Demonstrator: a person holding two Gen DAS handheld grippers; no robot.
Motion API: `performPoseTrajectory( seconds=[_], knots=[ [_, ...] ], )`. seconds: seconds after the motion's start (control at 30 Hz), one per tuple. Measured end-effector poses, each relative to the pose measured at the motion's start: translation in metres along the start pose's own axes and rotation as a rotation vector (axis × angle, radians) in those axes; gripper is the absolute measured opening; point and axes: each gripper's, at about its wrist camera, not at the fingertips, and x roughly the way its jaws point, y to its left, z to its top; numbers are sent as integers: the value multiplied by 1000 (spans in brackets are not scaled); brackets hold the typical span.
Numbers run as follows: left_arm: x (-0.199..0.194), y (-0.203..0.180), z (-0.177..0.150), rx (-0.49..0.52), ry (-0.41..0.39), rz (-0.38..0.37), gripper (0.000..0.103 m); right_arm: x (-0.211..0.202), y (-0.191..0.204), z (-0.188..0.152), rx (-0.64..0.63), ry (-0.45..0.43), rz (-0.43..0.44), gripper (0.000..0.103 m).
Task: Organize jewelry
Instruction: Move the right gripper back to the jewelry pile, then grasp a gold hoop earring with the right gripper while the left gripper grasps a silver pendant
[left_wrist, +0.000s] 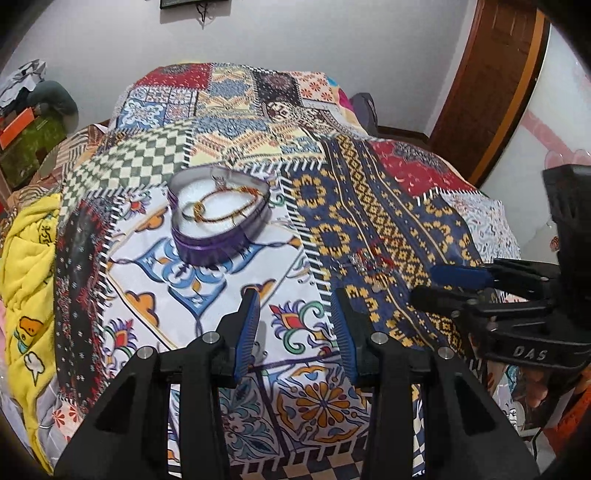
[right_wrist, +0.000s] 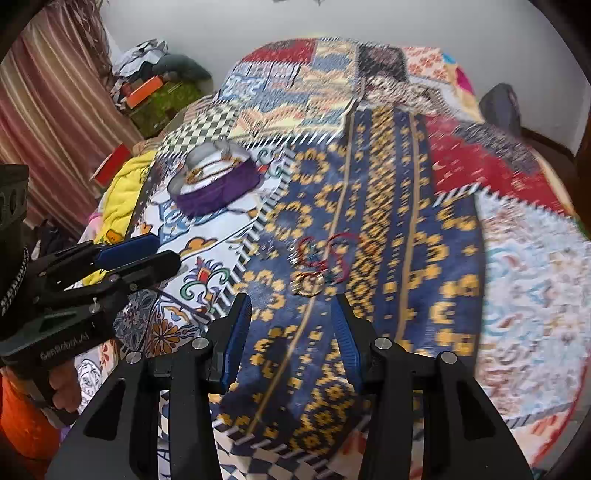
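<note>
On the patchwork bedspread (left_wrist: 229, 140) stands a purple heart-shaped box (left_wrist: 218, 216) with a white lining, and inside it already lie a beaded necklace (left_wrist: 225, 206) and some thin gold pieces. The other jewelry, a small heap of red cord and gold rings (right_wrist: 321, 264), lies apart from the box on the blue and yellow patch, just in front of the right gripper (right_wrist: 291, 314). This gripper has its fingers spread wide and holds nothing; the heap sits a little beyond the tips, slightly toward the right finger. The left gripper (left_wrist: 295, 306) is also wide open and empty, above the white flowered patch, with the box well ahead of it. I judge the next step is to pick from the heap and carry it to the box. The risk is in the grasp: the pieces are thin and tangled, so the blue pads may close on the cloth together with the cord, or lift only one ring while the rest hangs and falls on the way. The right view is blurred, so I cannot tell how many pieces are in the heap. The busy pattern also hides small items easily.
</note>
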Motion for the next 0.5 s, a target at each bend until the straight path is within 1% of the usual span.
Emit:
performPoseTrajectory(
  seconds=[0.13,0.23,0.3,0.37,0.43,0.47,0.5],
  knots=[
    [7,3,-4,-17,19,-17,39,15,0,1,4,22,-9,41],
    [11,7,-6,-35,31,-22,39,25,-4,2,16,32,-22,33],
    [14,9,-7,-45,37,-26,39,27,-6,3,22,15,-43,23],
    [15,11,-8,-49,43,-29,39,28,-7,4,20,4,-57,19],
    [17,11,-9,-50,48,-34,39,28,-6,4,16,-4,-60,18],
    [18,11,-9,-49,51,-36,39,28,-5,4,7,-9,-72,16],
    [19,10,-9,-47,54,-39,39,27,-4,3,-2,-14,-86,10]
  ],
)
